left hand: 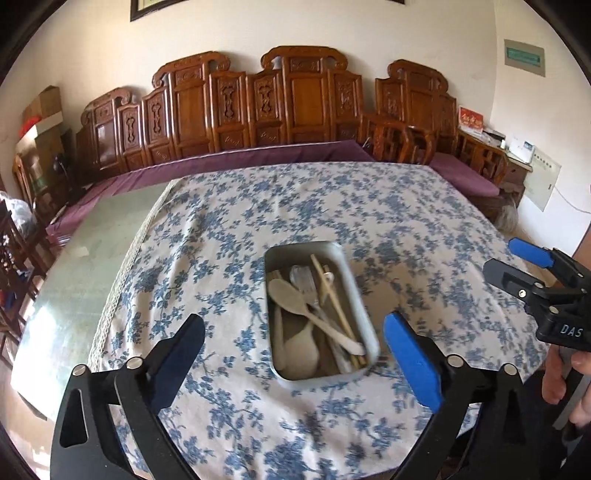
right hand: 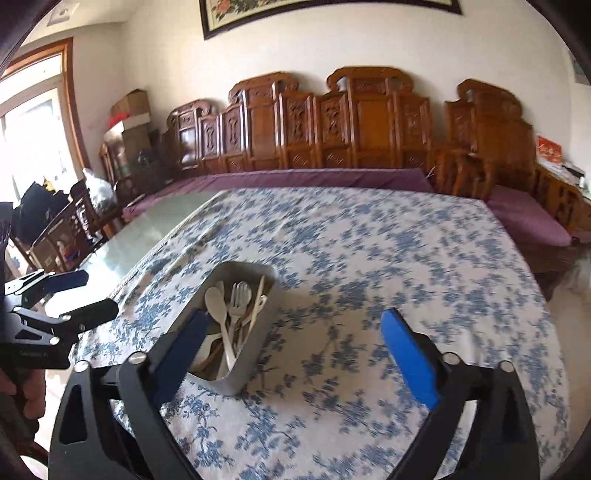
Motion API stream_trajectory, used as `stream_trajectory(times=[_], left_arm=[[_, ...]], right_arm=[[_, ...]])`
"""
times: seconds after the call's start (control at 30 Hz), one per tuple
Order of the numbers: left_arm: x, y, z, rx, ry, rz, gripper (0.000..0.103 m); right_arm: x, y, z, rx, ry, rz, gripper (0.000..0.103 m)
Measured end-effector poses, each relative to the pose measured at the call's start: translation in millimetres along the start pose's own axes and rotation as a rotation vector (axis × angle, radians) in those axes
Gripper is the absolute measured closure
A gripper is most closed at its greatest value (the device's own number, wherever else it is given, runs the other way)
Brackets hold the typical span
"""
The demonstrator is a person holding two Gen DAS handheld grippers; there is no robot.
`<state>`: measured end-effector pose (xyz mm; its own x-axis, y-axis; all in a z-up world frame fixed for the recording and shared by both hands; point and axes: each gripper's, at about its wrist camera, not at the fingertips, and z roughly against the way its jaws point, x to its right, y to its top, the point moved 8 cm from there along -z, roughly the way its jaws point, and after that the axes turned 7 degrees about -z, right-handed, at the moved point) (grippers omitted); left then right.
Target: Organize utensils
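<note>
- While my left tool (left hand: 293, 354) and right tool (right hand: 291, 350) hang wide open and empty, the metal tray (left hand: 364, 325) of utensils (left hand: 310, 306) sits mid-worktop (left hand: 424, 206).
- Both tools hover near the worktop's front edge.

Motion-blurred: floral tablecloth (right hand: 369, 258) and tray (left hand: 354, 295) rim. Utensils (left hand: 317, 317) overlapping, lower ends hidden. Framed picture (right hand: 332, 14) cropped at top edge.

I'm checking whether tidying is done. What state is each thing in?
Tray: upright on the tablecloth, holding utensils.
Utensils: all lying inside the tray.
Left gripper: open, empty.
Right gripper: open, empty.
</note>
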<state>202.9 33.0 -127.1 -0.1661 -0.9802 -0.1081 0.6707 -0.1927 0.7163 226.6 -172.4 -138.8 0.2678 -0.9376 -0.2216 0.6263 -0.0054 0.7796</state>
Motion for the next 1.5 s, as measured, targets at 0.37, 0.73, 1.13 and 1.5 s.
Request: stream_trajectory(times=[0.37, 0.73, 1.13, 1.5], left_arm=[[31, 16, 51, 0.108, 0.017, 0.036, 0.008], [47, 38, 96, 0.209, 0.039, 0.041, 0.008], [52, 39, 109, 0.242, 0.039, 0.043, 0.008], [50, 36, 107, 0.239, 0.037, 0.059, 0.008]], right_arm=[[25, 11, 83, 0.123, -0.078, -0.033, 0.003], [24, 31, 141, 0.242, -0.107, -0.014, 0.003], [20, 32, 147, 0.256, -0.103, -0.008, 0.003], [18, 31, 144, 0.251, -0.105, -0.007, 0.003]])
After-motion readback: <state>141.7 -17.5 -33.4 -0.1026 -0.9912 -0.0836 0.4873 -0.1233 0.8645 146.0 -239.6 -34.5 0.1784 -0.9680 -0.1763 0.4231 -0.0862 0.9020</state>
